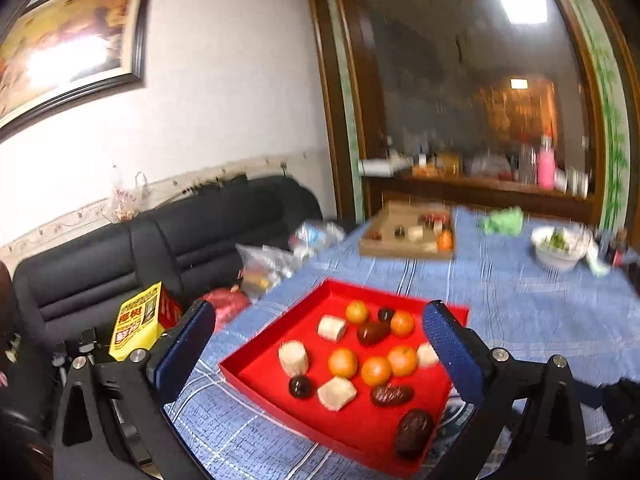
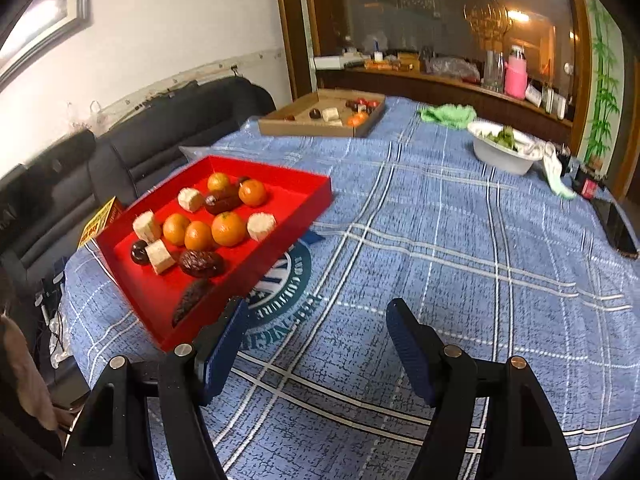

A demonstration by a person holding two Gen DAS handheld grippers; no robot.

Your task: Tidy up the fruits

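Five oranges (image 2: pixel 228 229) lie in the red tray (image 2: pixel 304 184) on the blue plaid tablecloth (image 2: pixel 460 248), mixed with pale cut chunks (image 2: pixel 261 225) and dark wrinkled fruits (image 2: pixel 201 263). From my right claw's view the tray sits toward the near left of the table, by the black sofa (image 2: pixel 168 136). One long dark fruit (image 2: pixel 192 302) rests against the tray's near wall. On the cloth just right of the tray is a round teal printed emblem (image 2: pixel 280 284).

My right claw (image 2: pixel 316 344) hangs over bare cloth just to the right of the tray's near corner, its blue pads (image 2: pixel 404 344) standing well apart with nothing between them. Its left pad is close beside that corner; I cannot tell whether it touches.

My left claw (image 1: pixel 320 350) is also spread wide and has hold of nothing, and the tray shows between its pads (image 1: pixel 452 348); whether either pad touches the tray is unclear.

At the far side of the table a brown cardboard tray (image 2: pixel 320 130) has a few more pieces, including an orange one (image 2: pixel 356 119). To its right lie a green cloth (image 2: pixel 448 115) and a white bowl (image 2: pixel 500 158) of greens. A yellow box (image 1: pixel 138 326) sits on the sofa near the table's left edge.
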